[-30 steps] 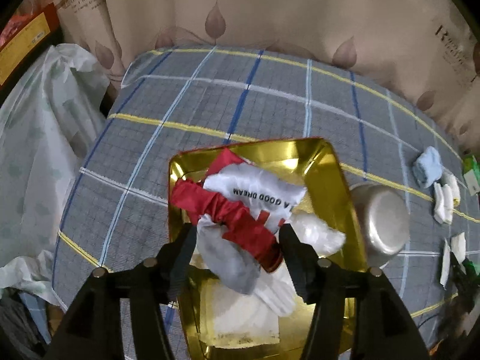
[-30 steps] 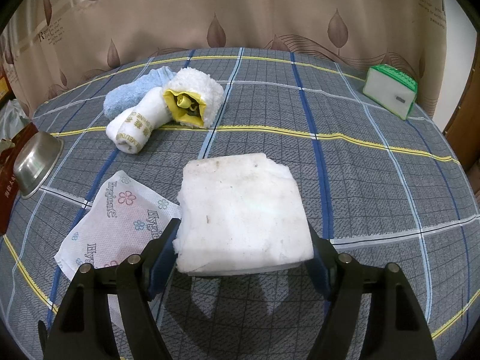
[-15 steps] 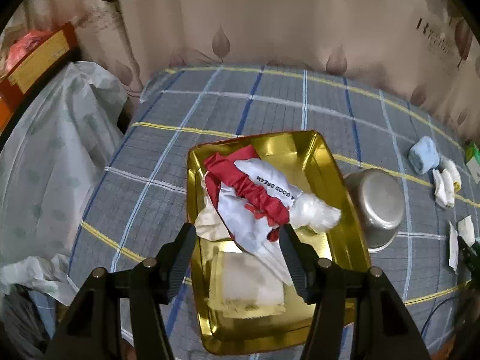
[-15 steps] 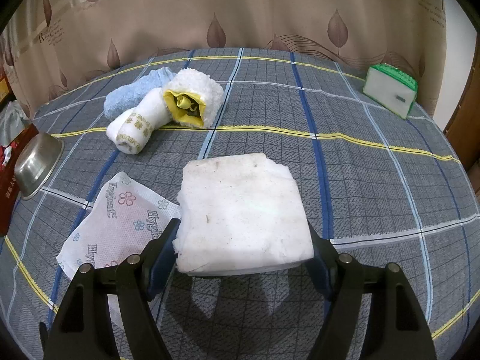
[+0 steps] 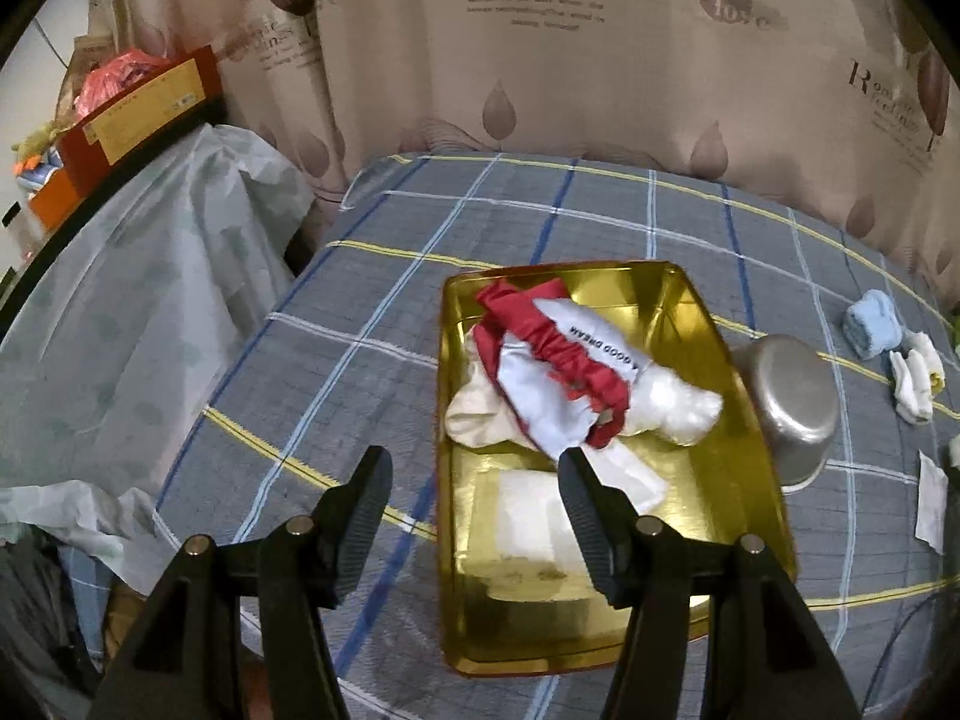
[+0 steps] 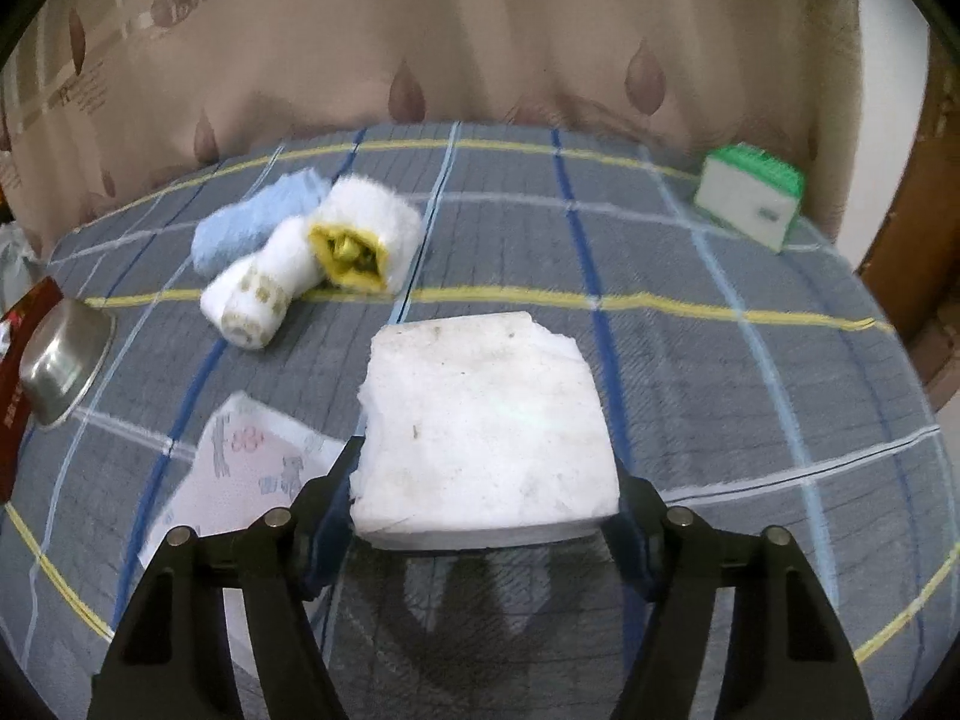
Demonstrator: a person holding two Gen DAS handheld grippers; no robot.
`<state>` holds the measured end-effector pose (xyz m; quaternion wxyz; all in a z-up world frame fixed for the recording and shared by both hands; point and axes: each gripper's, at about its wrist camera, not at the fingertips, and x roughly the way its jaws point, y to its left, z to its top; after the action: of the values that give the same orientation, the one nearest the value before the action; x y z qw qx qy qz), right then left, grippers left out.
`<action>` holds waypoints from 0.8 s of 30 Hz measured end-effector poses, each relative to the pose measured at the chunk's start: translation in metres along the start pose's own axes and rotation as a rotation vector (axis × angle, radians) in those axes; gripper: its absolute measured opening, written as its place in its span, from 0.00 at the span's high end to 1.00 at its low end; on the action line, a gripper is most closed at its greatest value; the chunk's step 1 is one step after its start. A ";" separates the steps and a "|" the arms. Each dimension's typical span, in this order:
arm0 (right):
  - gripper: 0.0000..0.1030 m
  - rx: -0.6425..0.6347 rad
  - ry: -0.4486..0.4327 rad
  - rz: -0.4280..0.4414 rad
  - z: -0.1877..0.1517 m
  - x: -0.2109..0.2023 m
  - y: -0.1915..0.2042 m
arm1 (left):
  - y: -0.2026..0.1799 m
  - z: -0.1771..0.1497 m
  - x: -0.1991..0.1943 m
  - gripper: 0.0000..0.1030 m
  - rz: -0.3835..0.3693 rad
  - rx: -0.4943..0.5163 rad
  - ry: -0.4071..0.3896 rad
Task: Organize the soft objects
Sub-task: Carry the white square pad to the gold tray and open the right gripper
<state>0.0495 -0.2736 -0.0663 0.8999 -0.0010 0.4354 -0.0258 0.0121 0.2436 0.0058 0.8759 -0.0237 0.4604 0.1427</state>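
A gold tray [image 5: 690,300] on the plaid cloth holds a red and white cloth bundle [image 5: 564,372] and flat white pieces [image 5: 528,516]. My left gripper [image 5: 474,456] hangs open and empty above the tray's near left edge. In the right wrist view a thick white folded pad [image 6: 486,420] sits between the fingers of my right gripper [image 6: 486,480]. Its jaws are closing, and both sides of the pad touch the pads. A shadow lies under the pad. Rolled towels lie beyond it: blue [image 6: 252,228], white [image 6: 258,294] and white with a yellow core [image 6: 366,234].
A steel bowl [image 5: 786,402] lies tipped against the tray's right side. A printed tissue packet [image 6: 240,468] lies left of the pad, and a green and white pack [image 6: 750,198] sits far right. A plastic-covered heap [image 5: 150,300] borders the table's left, curtain behind.
The left gripper has drawn back and leftward from the cloth bundle, which stays in the tray. In the right view the background has slid down while the pad keeps its place between the fingers.
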 end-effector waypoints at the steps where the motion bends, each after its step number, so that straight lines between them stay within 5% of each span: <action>1: 0.34 0.003 -0.005 -0.008 0.002 -0.004 0.000 | 0.003 -0.002 0.001 0.43 -0.003 -0.007 0.001; 10: 0.34 -0.127 -0.023 0.076 0.023 -0.042 0.063 | 0.033 -0.013 0.011 0.43 0.010 -0.098 0.027; 24: 0.34 -0.484 -0.036 0.391 0.019 -0.092 0.265 | 0.070 -0.025 0.013 0.43 0.088 -0.192 0.044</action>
<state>0.0199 -0.0047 0.0115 0.8689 -0.1319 0.4049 0.2524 -0.0195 0.3093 -0.0129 0.8521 -0.0906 0.4643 0.2239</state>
